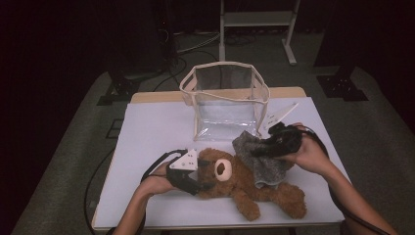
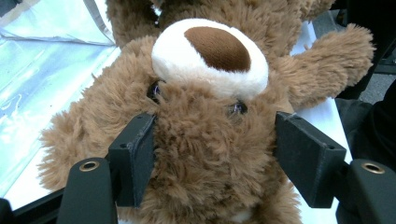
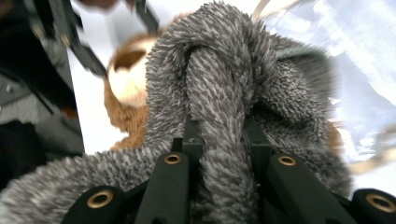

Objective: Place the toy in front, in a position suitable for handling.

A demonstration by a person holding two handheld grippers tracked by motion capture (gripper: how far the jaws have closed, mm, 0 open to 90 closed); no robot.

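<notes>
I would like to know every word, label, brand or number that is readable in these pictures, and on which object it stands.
None: no readable text on the teddy bear, the grey fluffy cloth, the clear bag, the white table cover, the left gripper or the right gripper.

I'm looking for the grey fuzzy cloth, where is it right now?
In the high view the grey cloth is pinched in the right gripper, draped over the teddy bear, just in front of the clear bag.
</notes>
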